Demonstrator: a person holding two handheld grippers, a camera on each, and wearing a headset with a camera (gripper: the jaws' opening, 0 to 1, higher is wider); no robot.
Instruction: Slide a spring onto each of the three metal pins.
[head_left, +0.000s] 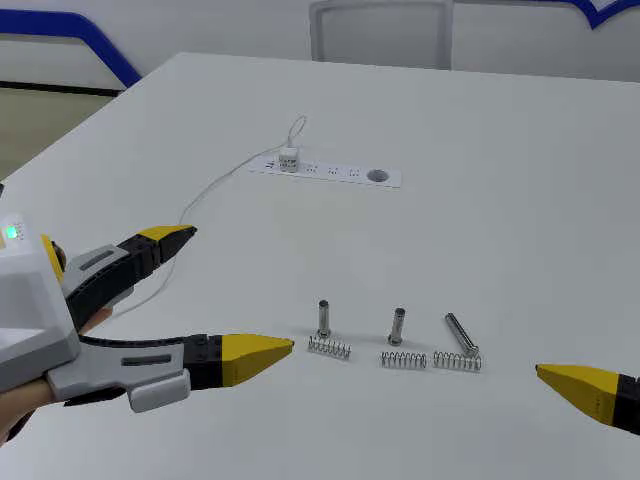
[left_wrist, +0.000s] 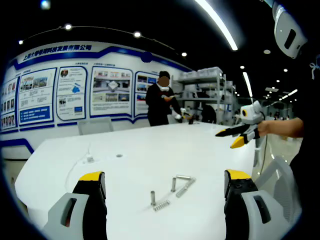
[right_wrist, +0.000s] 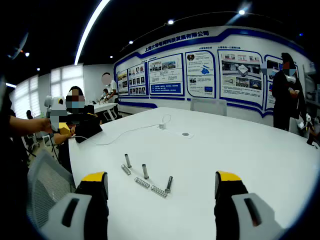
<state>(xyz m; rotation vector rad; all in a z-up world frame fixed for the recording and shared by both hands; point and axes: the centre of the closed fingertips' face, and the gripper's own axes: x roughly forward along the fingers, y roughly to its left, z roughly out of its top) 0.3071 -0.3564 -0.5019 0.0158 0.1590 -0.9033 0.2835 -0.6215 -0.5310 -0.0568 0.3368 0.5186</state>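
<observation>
Three short metal pins stand in a row on the white table (head_left: 480, 180): left pin (head_left: 324, 318), middle pin (head_left: 397, 325), and a right pin (head_left: 461, 335) that slants. One spring lies in front of each: (head_left: 329, 348), (head_left: 403, 360), (head_left: 457, 361). My left gripper (head_left: 242, 288) is open, just left of the row, its near fingertip close to the left spring. One yellow fingertip (head_left: 585, 388) of my right gripper shows right of the row. In the left gripper view my left gripper (left_wrist: 165, 176) frames the pins (left_wrist: 173, 184). My right gripper (right_wrist: 161, 177) is open before the pins (right_wrist: 145, 171) and springs (right_wrist: 142, 182).
A white power strip (head_left: 326, 172) lies behind the pins, with a plug (head_left: 289, 158) and a cable (head_left: 215, 190) running toward the left gripper. A chair (head_left: 380, 30) stands at the table's far edge. A person (left_wrist: 162, 100) stands in the background.
</observation>
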